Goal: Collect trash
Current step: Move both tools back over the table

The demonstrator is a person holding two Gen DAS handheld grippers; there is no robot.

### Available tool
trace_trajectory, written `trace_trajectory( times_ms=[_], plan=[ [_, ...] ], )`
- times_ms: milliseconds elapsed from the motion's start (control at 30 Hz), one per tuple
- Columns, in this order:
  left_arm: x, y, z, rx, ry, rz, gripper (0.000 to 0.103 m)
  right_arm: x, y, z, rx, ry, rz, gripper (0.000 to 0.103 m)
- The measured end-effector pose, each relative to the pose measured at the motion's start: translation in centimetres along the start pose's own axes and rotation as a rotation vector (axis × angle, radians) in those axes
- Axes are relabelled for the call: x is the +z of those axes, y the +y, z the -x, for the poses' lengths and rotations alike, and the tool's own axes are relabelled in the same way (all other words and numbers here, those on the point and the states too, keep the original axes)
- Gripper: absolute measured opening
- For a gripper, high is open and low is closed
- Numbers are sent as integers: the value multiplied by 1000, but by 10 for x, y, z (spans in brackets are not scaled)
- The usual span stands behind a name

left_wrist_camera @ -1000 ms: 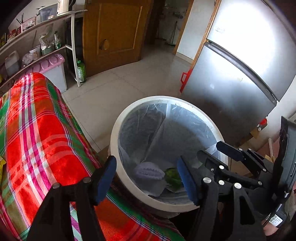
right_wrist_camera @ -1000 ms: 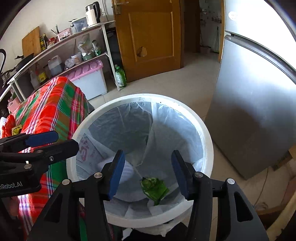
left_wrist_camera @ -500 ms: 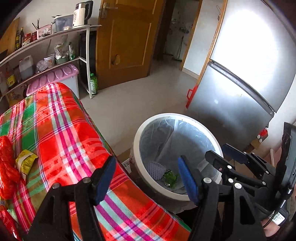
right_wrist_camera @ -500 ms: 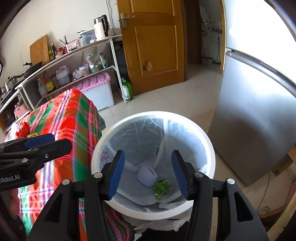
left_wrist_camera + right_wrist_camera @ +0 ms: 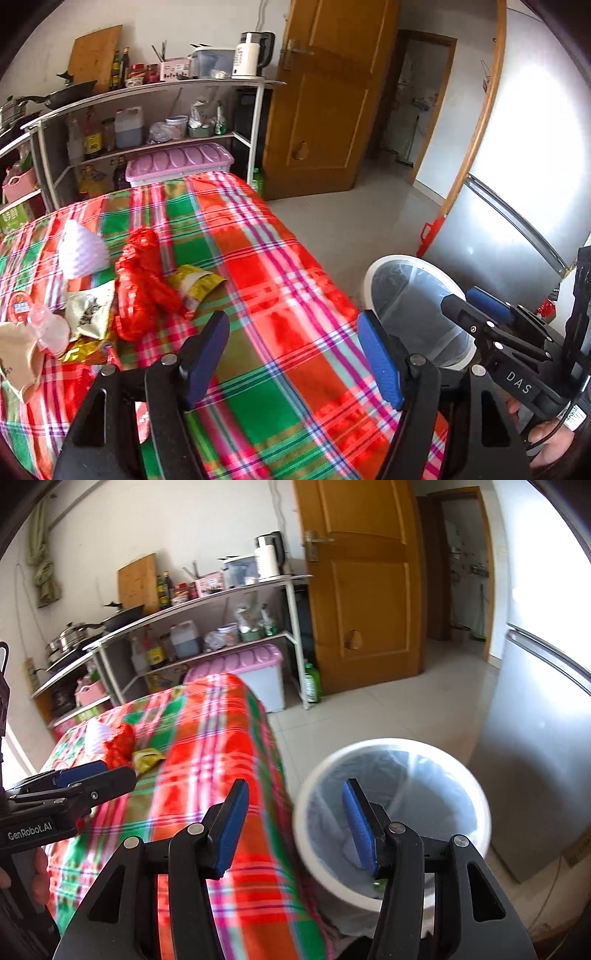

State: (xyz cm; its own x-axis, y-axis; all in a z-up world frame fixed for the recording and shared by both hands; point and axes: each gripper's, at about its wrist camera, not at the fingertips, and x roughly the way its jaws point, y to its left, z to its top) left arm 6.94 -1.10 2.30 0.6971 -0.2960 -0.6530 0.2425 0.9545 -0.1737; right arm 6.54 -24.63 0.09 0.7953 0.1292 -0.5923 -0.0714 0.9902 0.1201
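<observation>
The left gripper (image 5: 293, 354) hangs over the near right part of the bench (image 5: 258, 258), which is draped in a red, green and pink plaid cloth; its blue-padded jaws are opening, with only cloth showing between them. The right gripper (image 5: 295, 827) is spread wide and empty, straddling the bench's right edge and the round white trash bin lined with a clear bag (image 5: 476, 801), which stands on the tiled floor (image 5: 388, 716) just beside that edge.

The remaining trash lies in a cluster at the far left of the bench: a white foam fruit net (image 5: 81, 251), a crumpled red plastic bag (image 5: 144, 280) touching a yellow-green snack wrapper (image 5: 195, 282), and a heap of paler wrappers (image 5: 74, 317) towards the near left. Bare cloth lies open between this cluster and the left gripper. At the bin's bottom a pale scrap and a bit of green (image 5: 378, 884) show beside the right gripper's pad.

The silver refrigerator (image 5: 546, 738) stands close on the bin's right; open floor runs to the wooden door (image 5: 362, 590).

A second ago both cameras looked down into the bin; now they are lifted and swung left, and the bench-top trash has come into sight.
</observation>
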Motion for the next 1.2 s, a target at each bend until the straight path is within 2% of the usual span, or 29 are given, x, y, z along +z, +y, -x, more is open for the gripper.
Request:
trace_trajectory(
  times_ms=[333, 433, 633, 900, 1067, 1200],
  plan=[
    [-31, 91, 40, 162, -26, 134, 75, -1, 87, -17, 141, 31, 131, 53],
    [-40, 113, 52, 228, -38, 146, 76, -1, 110, -22, 173, 43, 161, 53],
    [-56, 150, 66, 294, -40, 207, 76, -5, 150, -30, 249, 69, 214, 53],
    [-70, 201, 81, 377, -33, 296, 81, -12, 202, -56, 430, 164, 239, 53],
    [-75, 232, 76, 403, -9, 353, 81, -22, 222, -78, 425, 220, 284, 53],
    [-76, 248, 72, 374, -1, 392, 81, -26, 234, -88, 412, 241, 325, 53]
  ],
)
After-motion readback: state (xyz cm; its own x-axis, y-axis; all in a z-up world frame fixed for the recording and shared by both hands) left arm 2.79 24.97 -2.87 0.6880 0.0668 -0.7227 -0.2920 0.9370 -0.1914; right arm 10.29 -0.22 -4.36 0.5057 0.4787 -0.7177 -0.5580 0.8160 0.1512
